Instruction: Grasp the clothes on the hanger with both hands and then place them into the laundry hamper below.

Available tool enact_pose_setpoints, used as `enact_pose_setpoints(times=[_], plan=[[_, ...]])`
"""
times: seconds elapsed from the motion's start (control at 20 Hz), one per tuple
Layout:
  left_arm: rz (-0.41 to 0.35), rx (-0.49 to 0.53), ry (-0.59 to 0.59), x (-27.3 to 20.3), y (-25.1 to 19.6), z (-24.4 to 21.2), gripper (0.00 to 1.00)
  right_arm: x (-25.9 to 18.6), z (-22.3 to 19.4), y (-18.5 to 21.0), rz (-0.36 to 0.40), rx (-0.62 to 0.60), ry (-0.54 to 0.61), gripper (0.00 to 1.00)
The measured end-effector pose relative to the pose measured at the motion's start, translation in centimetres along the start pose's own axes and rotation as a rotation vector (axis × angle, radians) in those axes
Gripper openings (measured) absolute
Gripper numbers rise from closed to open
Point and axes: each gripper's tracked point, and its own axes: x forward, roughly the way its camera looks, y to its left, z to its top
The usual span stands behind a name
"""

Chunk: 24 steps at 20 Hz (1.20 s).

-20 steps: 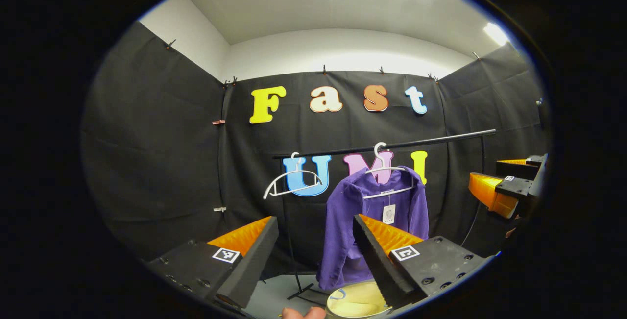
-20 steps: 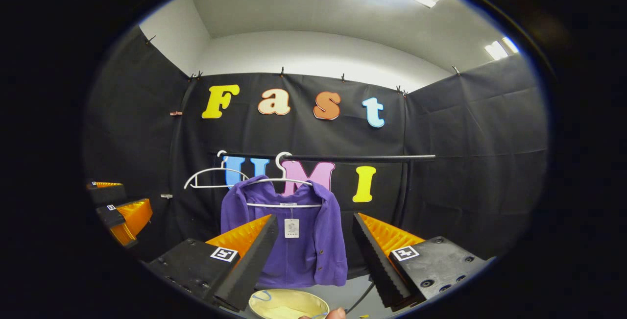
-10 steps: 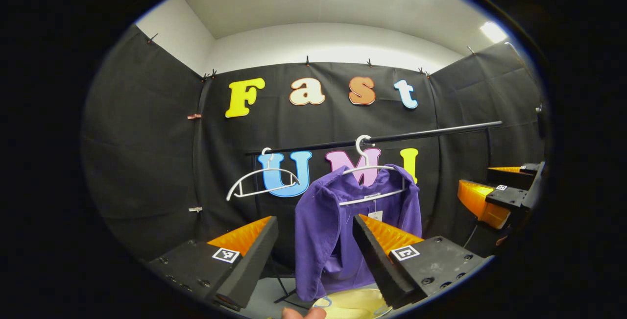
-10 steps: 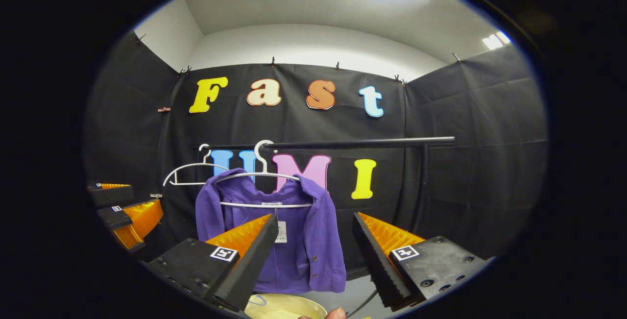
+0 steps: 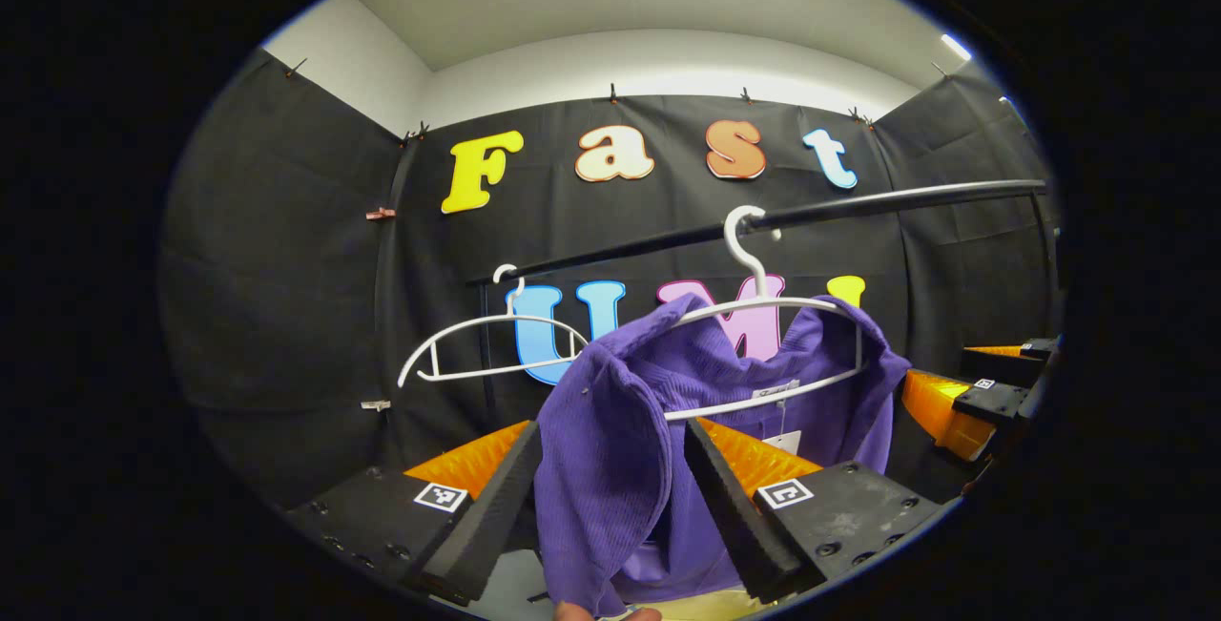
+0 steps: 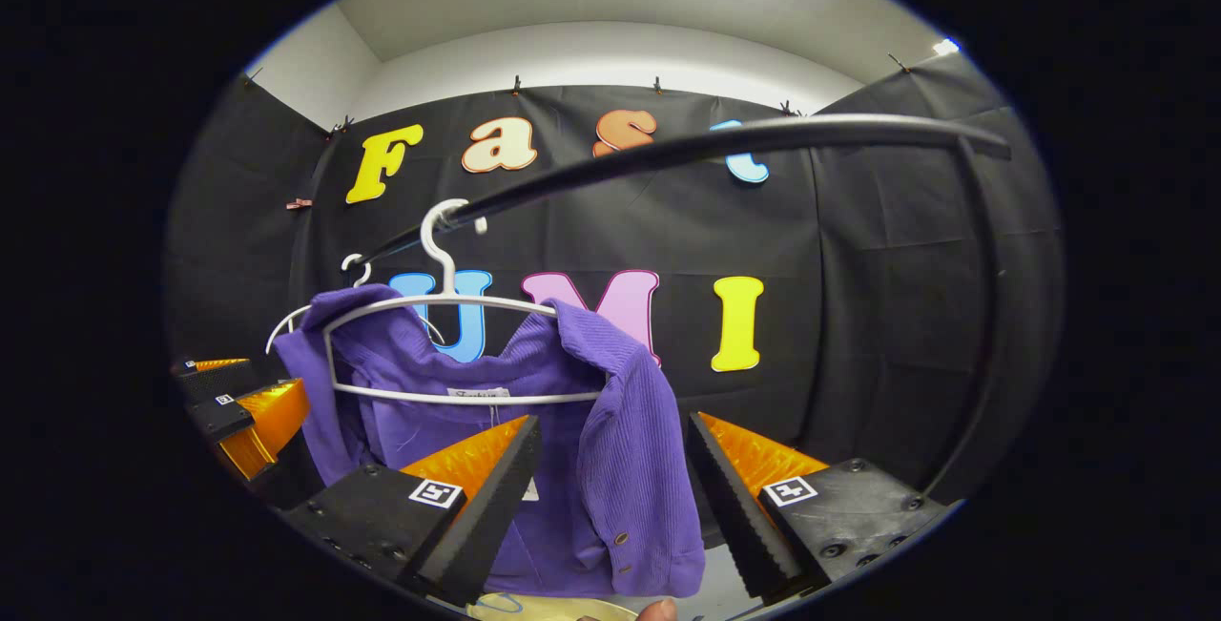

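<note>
A purple garment [image 5: 610, 440] hangs on a white hanger [image 5: 763, 306] from a black rail [image 5: 858, 206]. In the left gripper view my left gripper [image 5: 610, 507] is open, and the garment's near shoulder and sleeve hang between its fingers. In the right gripper view my right gripper [image 6: 610, 507] is open too, with the other shoulder and buttoned front edge of the garment [image 6: 620, 449] between its fingers. A sliver of the pale yellow hamper [image 6: 534, 610] shows below the garment. Each gripper appears at the other's side: right gripper [image 5: 963, 375], left gripper [image 6: 229, 392].
An empty white hanger [image 5: 477, 344] hangs on the same rail to the left of the garment. The rail [image 6: 725, 139] passes close overhead in the right gripper view, and its upright post [image 6: 992, 316] stands at the right. A fingertip [image 6: 658, 610] shows at the bottom edge.
Both grippers have moved forward and up to the garment. It was farther off before; now a shoulder hangs between each gripper's open fingers, and the rail looms closer.
</note>
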Motion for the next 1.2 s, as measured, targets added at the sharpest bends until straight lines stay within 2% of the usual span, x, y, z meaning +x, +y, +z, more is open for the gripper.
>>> enact_pose_setpoints(times=[0.1, 0.25, 0.3, 0.4, 0.5, 0.55, 0.65, 0.9, 1.05, 1.2], plan=[[0.014, 0.011, 0.009, 1.9, -0.6, -1.2, 0.9, 2.3, -1.1, -0.2, -0.003, 0.01, 0.001, 0.97], [0.043, 0.031, 0.019, 3.7, -0.6, -2.5, 0.77, 4.9, -2.4, 0.4, 0.012, 0.007, -0.005, 1.0], [0.056, 0.032, 0.011, 4.0, -0.2, -2.5, 0.71, 6.2, -3.1, 0.4, 0.018, 0.0, -0.001, 0.85], [0.077, 0.049, -0.003, 4.9, 0.2, -2.5, 0.45, 7.2, -4.7, 0.6, 0.037, 0.01, 0.046, 0.54], [0.049, 0.114, -0.006, 5.2, -0.4, -2.7, 0.19, 7.9, -6.3, 0.3, 0.054, 0.04, 0.089, 0.23], [0.037, 0.155, -0.009, 5.3, -0.4, -2.5, 0.06, 6.8, -5.0, 1.2, 0.102, 0.089, 0.085, 0.08], [0.033, 0.183, 0.011, 5.6, 0.4, -2.8, 0.05, 7.0, -4.3, 0.5, 0.13, 0.156, 0.073, 0.05], [0.017, 0.047, 0.078, 5.9, 0.8, -3.1, 0.05, 7.7, -4.8, -0.6, 0.186, 0.357, 0.119, 0.04], [0.026, 0.028, 0.1, 6.2, 1.7, -2.6, 0.05, 8.6, -3.8, -2.6, 0.186, 0.396, 0.12, 0.05], [0.015, 0.021, 0.094, 6.3, 2.1, -1.2, 0.05, 9.6, -1.2, -5.3, 0.152, 0.391, 0.064, 0.04]])
